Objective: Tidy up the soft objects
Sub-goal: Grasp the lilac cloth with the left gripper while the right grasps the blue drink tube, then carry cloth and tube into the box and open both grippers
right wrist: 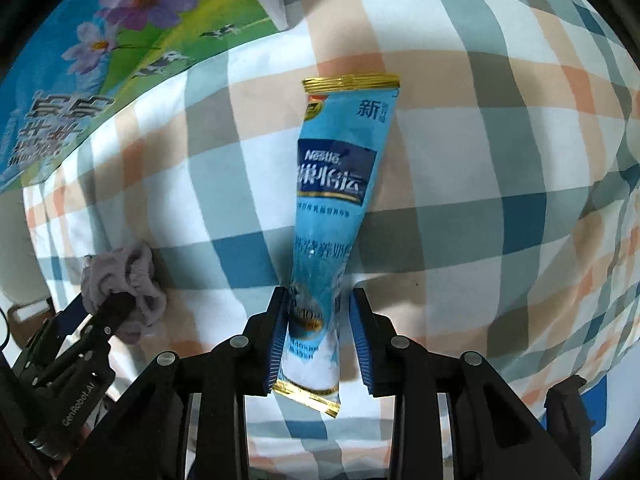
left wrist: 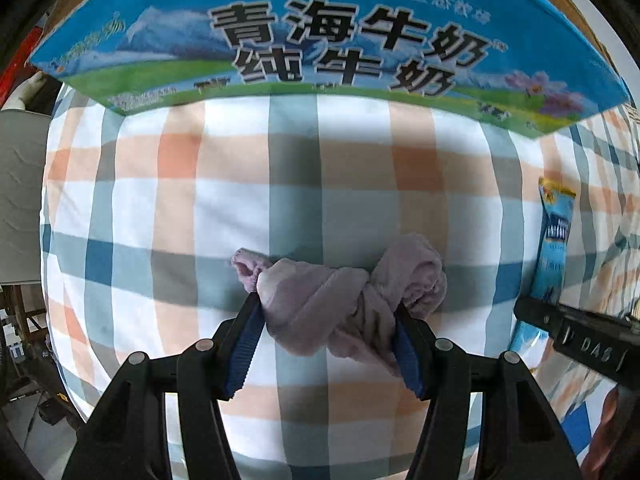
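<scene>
Lilac cloth (left wrist: 336, 304), bunched and knotted, is sitting between the blue pads of the left claw (left wrist: 328, 328), which is clenching on it from both sides. The cloth is hanging just above the checked sheet (left wrist: 200, 208). A blue milk carton (left wrist: 320, 40) is lying on the sheet at the far side. The right claw (right wrist: 318, 336) is gripping a blue Nestlé sachet (right wrist: 332, 208) by its near end; the sachet is pointing away, its gold-edged far end over the sheet. Seen from the right wrist, the left claw and cloth (right wrist: 124, 288) are sitting to the left, well apart from the sachet. The carton (right wrist: 120, 60) is filling the far left.
</scene>
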